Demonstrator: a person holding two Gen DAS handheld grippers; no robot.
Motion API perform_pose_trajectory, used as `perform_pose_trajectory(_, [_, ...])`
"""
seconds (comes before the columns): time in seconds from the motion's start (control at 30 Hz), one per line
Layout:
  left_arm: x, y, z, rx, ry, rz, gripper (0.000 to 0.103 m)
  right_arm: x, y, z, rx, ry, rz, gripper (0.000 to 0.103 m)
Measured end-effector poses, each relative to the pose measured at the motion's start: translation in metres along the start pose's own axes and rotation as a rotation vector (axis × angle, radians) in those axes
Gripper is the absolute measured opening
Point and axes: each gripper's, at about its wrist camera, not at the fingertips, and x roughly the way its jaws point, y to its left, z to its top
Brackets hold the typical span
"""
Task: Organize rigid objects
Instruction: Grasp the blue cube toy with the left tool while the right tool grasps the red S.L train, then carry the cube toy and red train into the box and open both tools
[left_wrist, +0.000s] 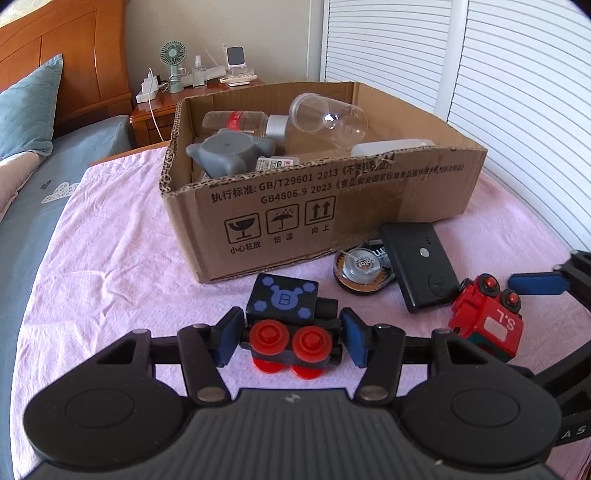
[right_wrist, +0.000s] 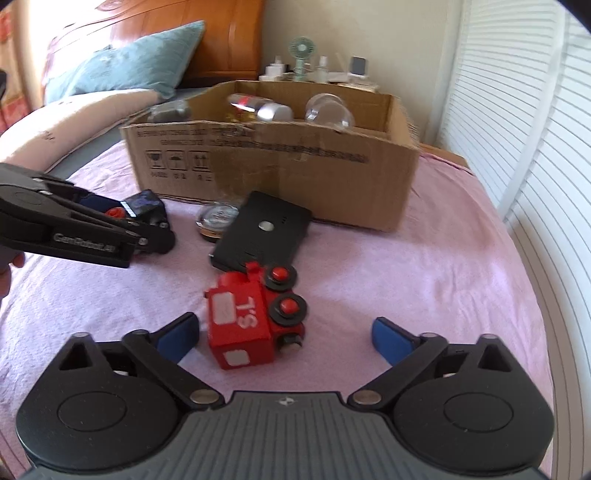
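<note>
- While the left gripper (left_wrist: 288, 334) pinches the boxy black toy train car (left_wrist: 286, 314) with red round wheels,
- the right gripper (right_wrist: 286, 332) spreads around the blocky red toy locomotive (right_wrist: 251, 317) on the soft pink cloth (left_wrist: 110, 240).

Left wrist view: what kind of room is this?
A bedroom, most likely. A teal pillow leans against an orange wooden headboard, a wooden nightstand beside it holds a small green desk fan and chargers, and the work surface is a pink cloth spread flat.
</note>
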Motion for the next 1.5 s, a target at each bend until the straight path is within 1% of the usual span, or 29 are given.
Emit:
perform_pose_trajectory(0.03, [0.000, 0.000, 0.001, 0.001, 0.000, 0.000, 0.056, -0.001, 0.001, 0.002, -0.016, -0.001, 0.014, 0.089])
perform_pose_trajectory(0.1, [0.001, 0.001, 0.001, 0.001, 0.002, 0.000, 0.057, -0.002, 0.002, 0.004, -0.038, 0.000, 0.047, 0.077])
perform_pose_trajectory(0.17, [0.002, 0.001, 0.002, 0.002, 0.001, 0.001, 0.057, -0.002, 0.004, 0.007, -0.059, 0.002, 0.069, 0.072])
perform_pose_trajectory(0.2, [0.002, 0.001, 0.002, 0.001, 0.002, 0.002, 0.057, -0.003, 0.004, 0.008, -0.065, 0.002, 0.075, 0.068])
perform_pose_trajectory(0.33, [0.002, 0.001, 0.003, 0.003, 0.005, -0.002, 0.056, -0.003, 0.003, 0.010, -0.081, 0.005, 0.092, 0.062])
perform_pose_trajectory(0.4, [0.002, 0.001, 0.003, 0.005, 0.007, -0.004, 0.054, -0.004, 0.001, 0.011, -0.083, 0.008, 0.092, 0.055])
perform_pose_trajectory(0.73, [-0.006, 0.003, 0.003, 0.064, 0.041, -0.043, 0.054, -0.011, -0.002, 0.014, -0.091, 0.023, 0.095, 0.055])
perform_pose_trajectory(1.03, [-0.035, 0.007, 0.008, 0.124, 0.068, -0.105, 0.054, -0.035, -0.010, 0.027, -0.098, 0.017, 0.084, 0.055])
perform_pose_trajectory(1.17, [-0.048, 0.008, 0.011, 0.150, 0.067, -0.128, 0.053, -0.047, -0.019, 0.043, -0.093, -0.011, 0.078, 0.054])
perform_pose_trajectory(1.3, [-0.058, 0.007, 0.014, 0.162, 0.059, -0.149, 0.053, -0.055, -0.033, 0.067, -0.078, -0.054, 0.069, 0.055])
perform_pose_trajectory(1.4, [-0.062, 0.006, 0.017, 0.174, 0.048, -0.149, 0.053, -0.051, -0.041, 0.089, -0.075, -0.086, 0.052, 0.055])
perform_pose_trajectory(1.5, [-0.065, 0.007, 0.021, 0.172, 0.044, -0.153, 0.053, -0.038, -0.051, 0.112, -0.063, -0.101, 0.035, 0.055])
